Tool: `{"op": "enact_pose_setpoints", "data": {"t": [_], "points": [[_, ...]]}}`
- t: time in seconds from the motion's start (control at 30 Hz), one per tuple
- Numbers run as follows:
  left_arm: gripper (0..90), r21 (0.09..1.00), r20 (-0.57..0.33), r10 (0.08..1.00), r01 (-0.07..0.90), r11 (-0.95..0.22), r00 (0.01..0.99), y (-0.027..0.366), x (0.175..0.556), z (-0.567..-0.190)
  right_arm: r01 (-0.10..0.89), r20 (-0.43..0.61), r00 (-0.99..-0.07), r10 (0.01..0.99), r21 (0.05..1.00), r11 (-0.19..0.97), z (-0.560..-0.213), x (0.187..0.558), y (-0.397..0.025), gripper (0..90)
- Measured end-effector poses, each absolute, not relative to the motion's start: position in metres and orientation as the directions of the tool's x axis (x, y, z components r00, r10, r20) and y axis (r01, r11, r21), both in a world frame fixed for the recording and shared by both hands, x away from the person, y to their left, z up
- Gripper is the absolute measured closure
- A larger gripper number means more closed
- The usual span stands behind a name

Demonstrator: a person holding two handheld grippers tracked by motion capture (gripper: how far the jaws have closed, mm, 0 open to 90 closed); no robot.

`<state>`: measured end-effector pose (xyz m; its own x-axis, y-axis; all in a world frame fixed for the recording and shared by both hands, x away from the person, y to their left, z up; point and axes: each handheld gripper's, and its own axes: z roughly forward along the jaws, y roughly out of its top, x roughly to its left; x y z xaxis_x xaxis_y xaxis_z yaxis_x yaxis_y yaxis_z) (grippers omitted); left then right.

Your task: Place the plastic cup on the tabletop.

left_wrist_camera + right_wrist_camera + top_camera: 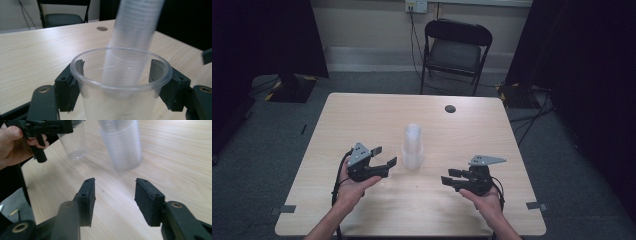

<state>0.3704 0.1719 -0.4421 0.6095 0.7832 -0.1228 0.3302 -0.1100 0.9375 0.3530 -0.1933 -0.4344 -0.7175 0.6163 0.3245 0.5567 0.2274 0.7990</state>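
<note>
Sitting between the jaws of the left gripper (pixel 120 82) is one clear cup (pixel 121 85). The black pads (pixel 67 87) press on both sides of it just under the rim, so this gripper is closed on the cup. The cup stands up straight, mouth up, and its bottom looks like it is on or just above the table (pixel 32 52).

Right past the cup, on the far side from the left gripper, is the stack (pixel 132 45) of clear cups. It is tall and stands upright, leaning a bit in the left gripper view. The cup and the stack are very near each other; I cannot tell if they touch.

From the high view the left gripper (pixel 379 161) is just to the left of the stack (pixel 413 146). The right gripper (pixel 451 177) is on the other side and farther off. Its jaws are spread wide with nothing in them, and the stack (pixel 122 142) is straight ahead of them.

So the left hand is the near one. I think the cup must come away sideways from the stack next, and the right gripper could hold the stack steady.
</note>
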Motion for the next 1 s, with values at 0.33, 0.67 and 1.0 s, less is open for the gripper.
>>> {"op": "enact_pose_setpoints", "data": {"t": [0.33,0.67,1.0], "points": [[28.1,0.949,-0.119,0.828,0.308,-0.067,0.548,0.187,0.385,-0.419,0.576,0.304,-0.68,0.668,0.785,0.229,-0.443,0.339,-0.22,48.8],[28.3,0.959,-0.031,0.867,0.26,-0.115,0.497,0.194,0.419,-0.425,0.578,0.306,-0.666,0.68,0.788,0.212,-0.448,0.332,-0.227,48.2],[28.3,0.946,-0.049,0.883,0.306,-0.109,0.466,0.192,0.449,-0.44,0.586,0.318,-0.664,0.677,0.783,0.207,-0.453,0.335,-0.225,48.4]]}}
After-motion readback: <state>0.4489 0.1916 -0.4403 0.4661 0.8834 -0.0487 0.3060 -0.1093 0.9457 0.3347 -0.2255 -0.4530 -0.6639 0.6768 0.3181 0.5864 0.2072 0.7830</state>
